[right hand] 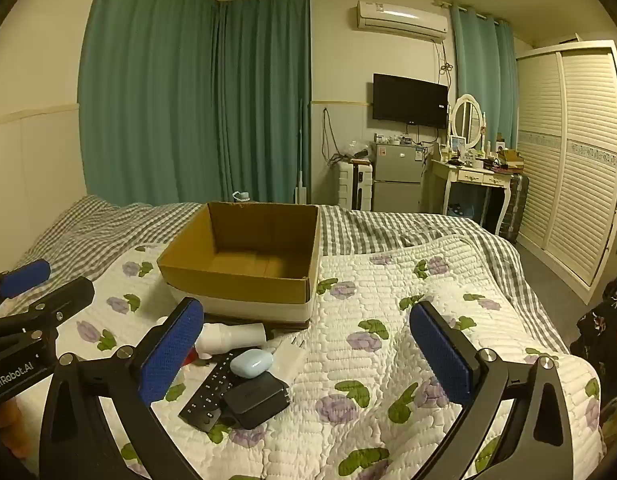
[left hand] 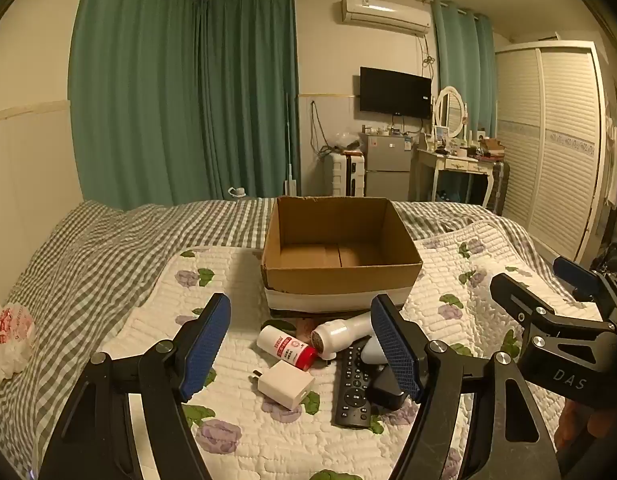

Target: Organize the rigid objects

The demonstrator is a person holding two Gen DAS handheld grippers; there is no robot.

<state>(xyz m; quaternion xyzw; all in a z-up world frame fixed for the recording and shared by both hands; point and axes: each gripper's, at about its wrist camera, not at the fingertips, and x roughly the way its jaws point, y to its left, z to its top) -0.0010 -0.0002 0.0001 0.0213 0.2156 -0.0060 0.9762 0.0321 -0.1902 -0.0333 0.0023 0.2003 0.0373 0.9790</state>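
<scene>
An open cardboard box (left hand: 340,276) (right hand: 236,282) stands on the quilt, with nothing visible inside. In front of it lie a white bottle with a red cap (left hand: 286,347), a white charger (left hand: 285,385), a white lint shaver (left hand: 340,333) (right hand: 232,336), a black remote (left hand: 353,386) (right hand: 210,388), a black adapter (right hand: 257,399) and a pale blue earbud case (right hand: 251,362). My left gripper (left hand: 300,346) is open and empty above these items. My right gripper (right hand: 304,354) is open and empty, just right of the pile.
The bed has a flowered white quilt (right hand: 388,360) over a checked sheet (left hand: 88,248). A plastic bag (left hand: 10,336) lies at the left edge. A fridge (right hand: 396,176), dresser and wardrobe (right hand: 568,160) stand beyond the bed.
</scene>
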